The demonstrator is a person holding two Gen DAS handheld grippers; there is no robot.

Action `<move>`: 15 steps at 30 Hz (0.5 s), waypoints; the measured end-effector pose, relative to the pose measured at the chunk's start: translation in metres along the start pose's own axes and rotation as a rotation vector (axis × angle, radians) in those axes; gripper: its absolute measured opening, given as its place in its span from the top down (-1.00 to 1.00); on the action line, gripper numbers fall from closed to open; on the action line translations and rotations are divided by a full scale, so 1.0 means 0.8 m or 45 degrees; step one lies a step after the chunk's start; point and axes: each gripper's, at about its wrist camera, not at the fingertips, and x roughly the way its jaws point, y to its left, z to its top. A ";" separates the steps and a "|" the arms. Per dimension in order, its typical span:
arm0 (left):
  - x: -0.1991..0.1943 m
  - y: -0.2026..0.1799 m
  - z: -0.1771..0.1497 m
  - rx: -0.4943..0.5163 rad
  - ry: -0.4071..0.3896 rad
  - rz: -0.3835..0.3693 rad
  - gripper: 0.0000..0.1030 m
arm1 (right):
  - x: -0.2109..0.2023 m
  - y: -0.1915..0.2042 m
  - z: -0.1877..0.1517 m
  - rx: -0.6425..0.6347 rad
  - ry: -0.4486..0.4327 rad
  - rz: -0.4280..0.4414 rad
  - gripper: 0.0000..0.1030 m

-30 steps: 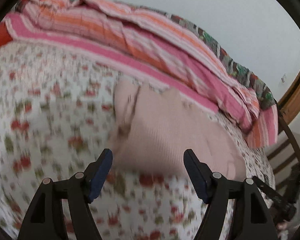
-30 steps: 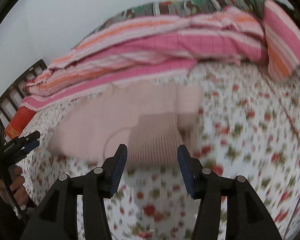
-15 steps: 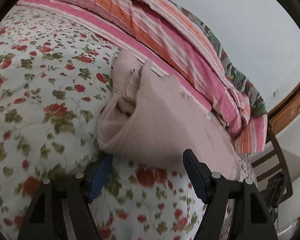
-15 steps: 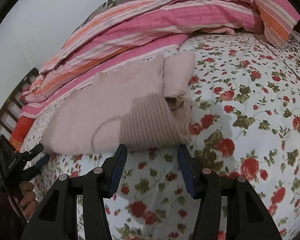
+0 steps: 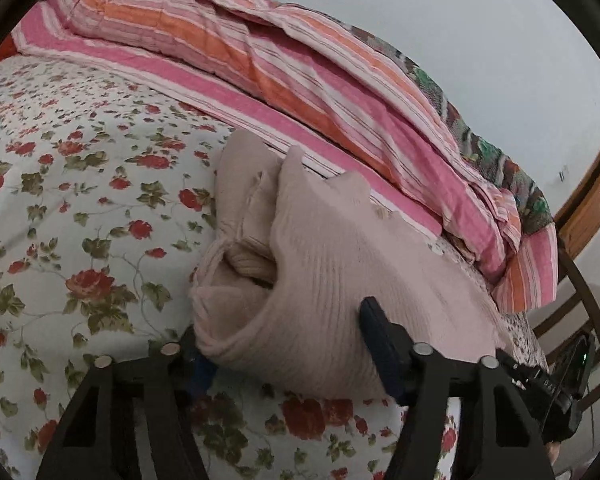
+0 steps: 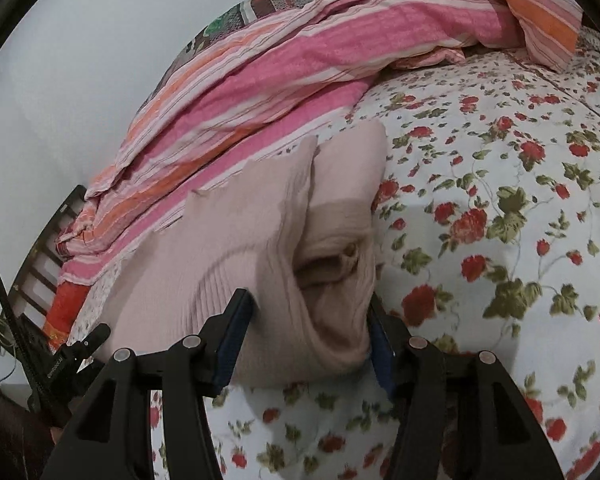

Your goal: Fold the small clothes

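A pale pink ribbed knit garment lies partly folded on the flowered bedsheet. My left gripper is open, its jaws straddling the garment's near left corner; the left finger is mostly hidden under the cloth. In the right wrist view the same garment shows its other near corner, with folded layers bunched inside. My right gripper is open with the near right corner between its jaws. Each gripper is seen in the other's view, the right one in the left wrist view and the left one in the right wrist view.
A pink and orange striped quilt is heaped along the far side of the bed, also in the right wrist view. A wooden headboard stands at right. A slatted bed frame and a red cushion are at left.
Both grippers have moved forward onto the near edge of the garment, so each near corner now sits between open jaws. The jaws have not closed.
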 end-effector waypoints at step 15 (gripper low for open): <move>-0.047 -0.006 0.001 0.003 -0.039 0.027 0.81 | -0.028 -0.006 -0.014 0.044 0.000 0.100 0.79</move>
